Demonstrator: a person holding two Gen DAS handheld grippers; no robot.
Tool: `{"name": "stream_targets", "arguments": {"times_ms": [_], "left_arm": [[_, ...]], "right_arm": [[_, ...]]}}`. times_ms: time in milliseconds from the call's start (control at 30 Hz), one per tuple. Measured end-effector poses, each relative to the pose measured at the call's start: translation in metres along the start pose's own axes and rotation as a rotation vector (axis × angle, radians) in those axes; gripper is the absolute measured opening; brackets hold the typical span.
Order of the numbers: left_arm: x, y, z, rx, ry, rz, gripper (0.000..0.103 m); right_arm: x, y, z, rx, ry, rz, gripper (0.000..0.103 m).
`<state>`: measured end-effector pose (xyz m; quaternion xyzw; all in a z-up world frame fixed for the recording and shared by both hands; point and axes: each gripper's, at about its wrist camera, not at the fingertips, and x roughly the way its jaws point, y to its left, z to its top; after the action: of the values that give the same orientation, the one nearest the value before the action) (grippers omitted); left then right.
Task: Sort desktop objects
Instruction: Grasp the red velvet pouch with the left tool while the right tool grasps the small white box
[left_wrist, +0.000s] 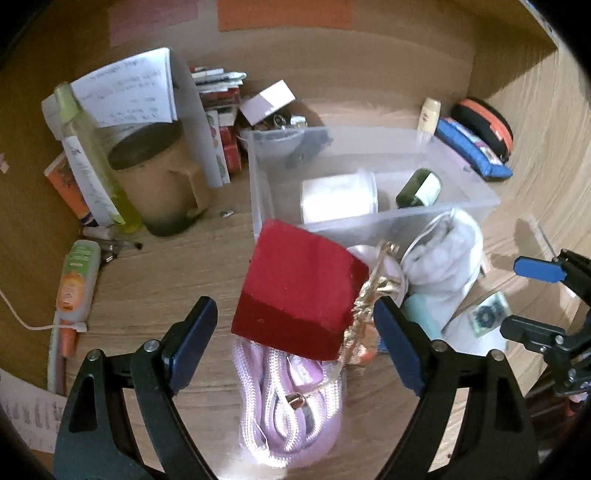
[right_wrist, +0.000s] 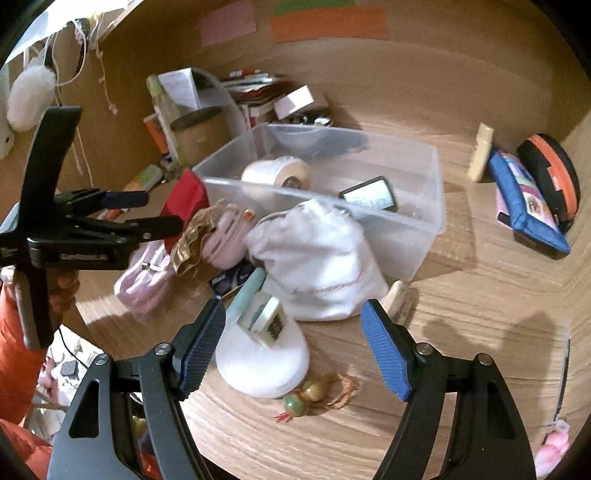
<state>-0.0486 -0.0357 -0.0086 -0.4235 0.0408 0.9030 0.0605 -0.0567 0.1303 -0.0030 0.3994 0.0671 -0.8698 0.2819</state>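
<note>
My left gripper (left_wrist: 295, 325) is open around a red box (left_wrist: 301, 295) with a gold ribbon (left_wrist: 364, 314); whether the pads touch it I cannot tell. The box sits tilted over a coil of lilac cord (left_wrist: 291, 402). Beyond it stands a clear plastic bin (left_wrist: 369, 177) with a white tape roll (left_wrist: 338, 197) and a green bottle (left_wrist: 419, 188) inside. My right gripper (right_wrist: 293, 343) is open and empty over a white round lid (right_wrist: 262, 358) carrying a small cream tube (right_wrist: 264, 319). A white drawstring bag (right_wrist: 317, 258) lies just ahead, against the bin (right_wrist: 424, 221).
At the back left are a tan canister (left_wrist: 159, 181), a yellow-green bottle (left_wrist: 96, 158), papers and books (left_wrist: 221, 122). At the right are a blue pouch (right_wrist: 524, 210) and a black-orange case (right_wrist: 550, 177). Small trinkets (right_wrist: 314, 397) lie near my right gripper. Wooden walls enclose the desk.
</note>
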Motion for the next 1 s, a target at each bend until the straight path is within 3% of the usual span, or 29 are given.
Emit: {"name": "stream_targets", "arguments": {"times_ms": [200, 333, 567, 667, 733, 867, 1000], "left_arm": [[0.015, 0.006, 0.001, -0.021, 0.008, -0.042, 0.087], [0.018, 0.001, 0.001, 0.0, 0.006, -0.061, 0.087], [0.026, 0.007, 0.005, -0.021, 0.008, -0.107, 0.087], [0.027, 0.01, 0.003, -0.043, 0.004, -0.121, 0.073], [0.029, 0.012, 0.001, -0.047, 0.016, -0.121, 0.043], [0.031, 0.014, -0.001, -0.073, 0.038, -0.136, 0.027], [0.023, 0.016, -0.001, -0.085, 0.024, -0.123, 0.021]], "right_arm": [[0.012, 0.005, -0.005, 0.0, 0.038, 0.036, 0.07], [0.02, 0.006, -0.005, -0.003, 0.059, 0.044, 0.049], [0.025, 0.007, -0.004, -0.005, 0.067, 0.06, 0.026], [0.022, 0.008, -0.004, -0.007, 0.054, 0.053, 0.023], [0.021, 0.008, -0.003, -0.012, 0.049, 0.045, 0.015], [0.02, 0.007, -0.003, -0.012, 0.047, 0.042, 0.015], [0.017, 0.007, -0.001, -0.012, 0.037, 0.035, 0.015]]}}
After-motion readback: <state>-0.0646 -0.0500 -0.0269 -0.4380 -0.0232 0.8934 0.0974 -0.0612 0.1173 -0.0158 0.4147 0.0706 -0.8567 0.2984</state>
